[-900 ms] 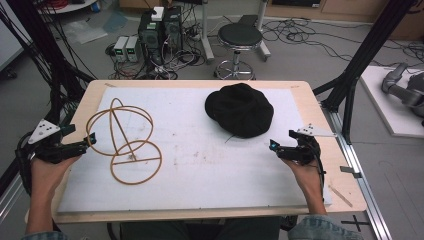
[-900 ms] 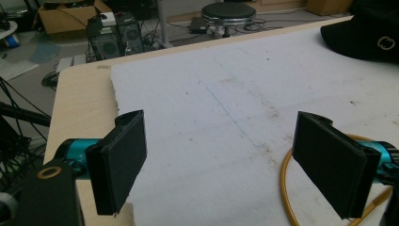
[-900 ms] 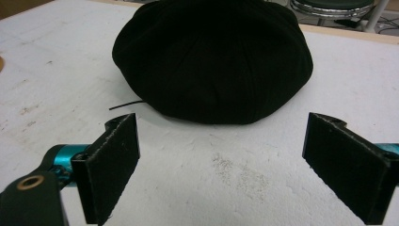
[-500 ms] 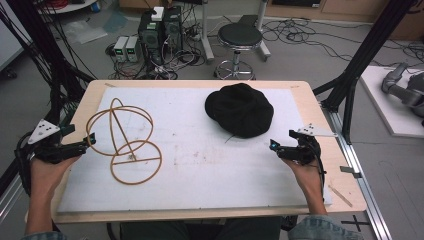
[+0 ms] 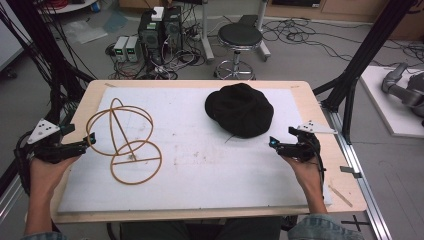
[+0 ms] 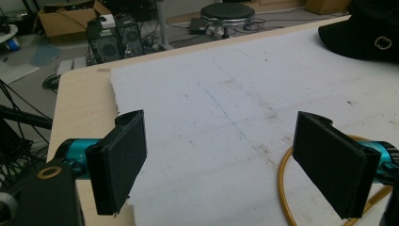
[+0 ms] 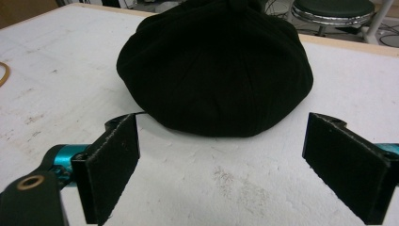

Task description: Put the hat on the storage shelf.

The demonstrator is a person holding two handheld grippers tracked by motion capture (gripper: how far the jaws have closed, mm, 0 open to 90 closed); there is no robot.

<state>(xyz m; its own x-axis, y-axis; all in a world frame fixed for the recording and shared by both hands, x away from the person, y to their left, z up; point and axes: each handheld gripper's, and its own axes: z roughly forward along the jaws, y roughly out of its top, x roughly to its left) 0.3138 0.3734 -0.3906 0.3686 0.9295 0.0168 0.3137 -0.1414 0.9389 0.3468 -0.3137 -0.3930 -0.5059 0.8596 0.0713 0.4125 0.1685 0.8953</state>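
Plain black hat (image 5: 240, 109) with a tiny white ring logo, on a scuffed white mat (image 5: 200, 165); left of the hat, a mustard-yellow wire frame (image 5: 123, 139).

One black hat (image 5: 241, 109) and one gold wire stand (image 5: 122, 140) sit on one white mat (image 5: 200, 170). Two grippers are present, the left gripper (image 5: 90, 141) and the right gripper (image 5: 272, 142). One round stool (image 5: 240, 37) stands beyond the table.

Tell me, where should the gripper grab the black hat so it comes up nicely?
Probably the near edge of the black hat, coming in low from the person's side. The right gripper already faces it with jaws wide open, and the soft, domed crown looks too broad to pinch, while the rim lies thin on the table.
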